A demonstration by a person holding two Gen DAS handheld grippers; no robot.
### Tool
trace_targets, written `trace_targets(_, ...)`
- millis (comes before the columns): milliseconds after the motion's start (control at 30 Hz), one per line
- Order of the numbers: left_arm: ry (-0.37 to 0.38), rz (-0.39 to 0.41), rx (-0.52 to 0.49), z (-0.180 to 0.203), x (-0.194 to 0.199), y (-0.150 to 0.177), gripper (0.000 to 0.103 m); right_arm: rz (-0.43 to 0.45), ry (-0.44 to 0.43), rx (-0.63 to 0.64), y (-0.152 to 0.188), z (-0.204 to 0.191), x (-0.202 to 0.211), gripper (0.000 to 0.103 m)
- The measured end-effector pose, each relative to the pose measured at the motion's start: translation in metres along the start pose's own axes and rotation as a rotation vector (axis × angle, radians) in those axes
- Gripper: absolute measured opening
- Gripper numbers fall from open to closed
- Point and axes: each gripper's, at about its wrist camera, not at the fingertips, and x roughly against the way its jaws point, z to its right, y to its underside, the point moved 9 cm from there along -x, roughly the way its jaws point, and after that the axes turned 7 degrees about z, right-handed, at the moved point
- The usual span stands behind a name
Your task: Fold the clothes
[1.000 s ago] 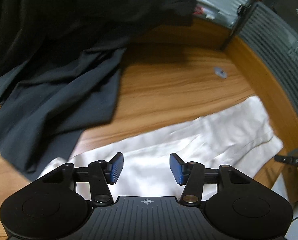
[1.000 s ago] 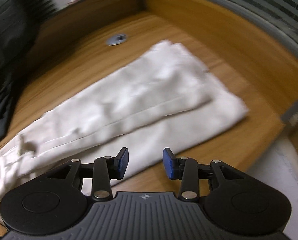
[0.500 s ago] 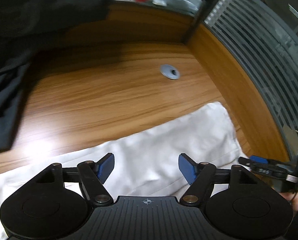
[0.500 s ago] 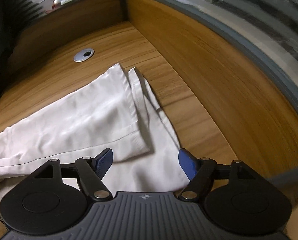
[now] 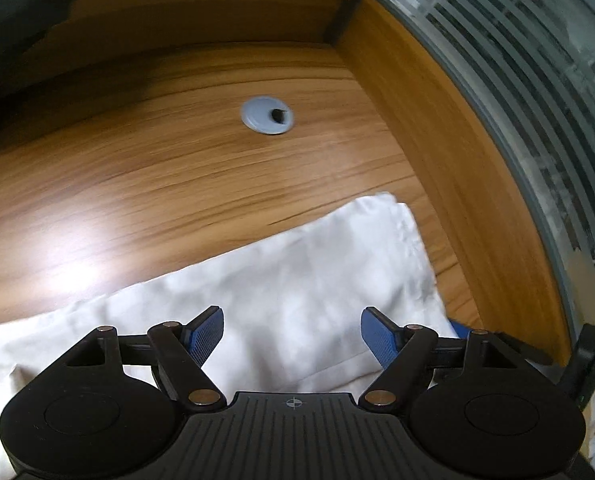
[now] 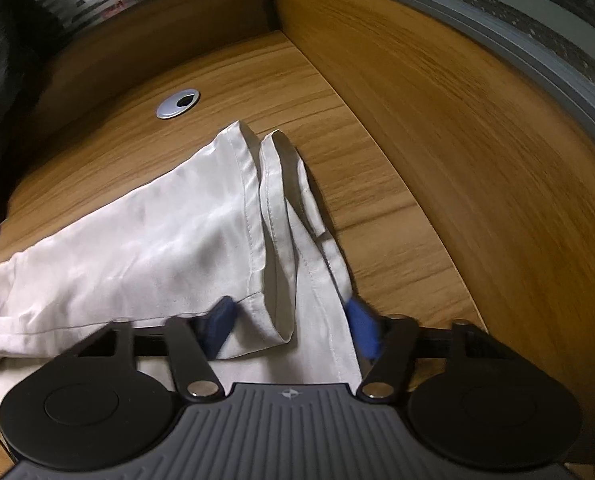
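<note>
White trousers (image 6: 145, 240) lie along the worktop's (image 5: 157, 168) right edge, near the back corner. Only the right wrist view shows both hemmed leg ends, split apart. The right gripper (image 6: 293, 326) has just been closing, its pads astride the hems without pinching. The left gripper (image 5: 291, 334), just opened wider, hangs empty over the cloth. A grommet (image 5: 267, 115) sits behind.

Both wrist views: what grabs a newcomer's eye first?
The white garment, bright against the wooden desk, its two hemmed ends lying side by side in the right wrist view. The right claw stands low over those hems, pads straddling the cloth and just closing; the left claw is open above the same fabric. Behind sits a grey cable grommet.
</note>
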Motion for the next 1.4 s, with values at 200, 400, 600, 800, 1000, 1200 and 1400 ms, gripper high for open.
trace_targets(200, 0.029, -0.053, -0.06, 0.045, -0.029, -0.01, 0.078, 0.0, -0.032, -0.001, 0.001, -0.006, -0.002, 0.007)
trace_targets(400, 0.073, -0.158, -0.07, 0.081, -0.059, -0.002, 0.081, 0.037, -0.06, 0.018, -0.004, -0.013, 0.011, 0.005)
trace_targets(600, 0.046, -0.268, -0.08, 0.1, -0.092, 0.007, 0.081, 0.061, -0.092, 0.079, -0.008, -0.03, 0.02, 0.005)
trace_targets(800, -0.018, -0.278, -0.157, 0.111, -0.115, 0.005, 0.083, 0.065, -0.121, 0.15, -0.008, -0.05, 0.023, 0.005)
trace_targets(1000, -0.122, -0.217, -0.299, 0.111, -0.121, -0.003, 0.071, 0.066, -0.144, 0.214, -0.008, -0.068, 0.026, 0.005)
trace_targets(1200, -0.078, -0.178, -0.256, 0.093, -0.099, -0.009, 0.019, 0.074, -0.161, 0.25, -0.01, -0.083, 0.033, 0.005)
trace_targets(1400, -0.031, -0.105, -0.234, 0.068, -0.055, -0.012, 0.018, 0.096, -0.229, 0.229, -0.019, -0.1, 0.045, 0.005)
